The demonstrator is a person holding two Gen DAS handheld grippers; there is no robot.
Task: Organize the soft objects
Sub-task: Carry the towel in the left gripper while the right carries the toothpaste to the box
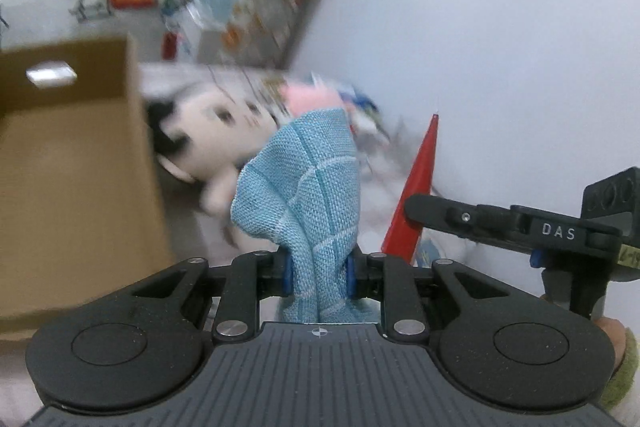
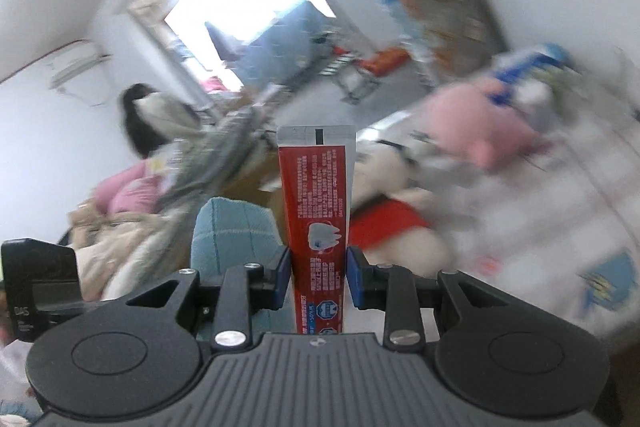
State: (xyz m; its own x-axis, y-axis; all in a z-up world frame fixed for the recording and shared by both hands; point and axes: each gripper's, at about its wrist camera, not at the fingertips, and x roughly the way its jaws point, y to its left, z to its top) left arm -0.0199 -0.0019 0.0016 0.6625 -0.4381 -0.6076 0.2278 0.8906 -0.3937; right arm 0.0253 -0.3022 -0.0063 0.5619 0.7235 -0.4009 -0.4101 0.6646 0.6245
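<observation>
My left gripper is shut on a light blue woven cloth that stands up between its blue pads. My right gripper is shut on a red toothpaste tube, held upright with its crimped end up. The tube also shows edge-on in the left wrist view, with the right gripper to the right. The blue cloth shows left of the tube in the right wrist view. A black and white plush toy and a pink plush lie on the white surface ahead.
An open cardboard box stands at the left in the left wrist view. A plush in red clothing lies behind the tube. Packets and clutter lie by the wall. A person with dark hair is in the blurred background.
</observation>
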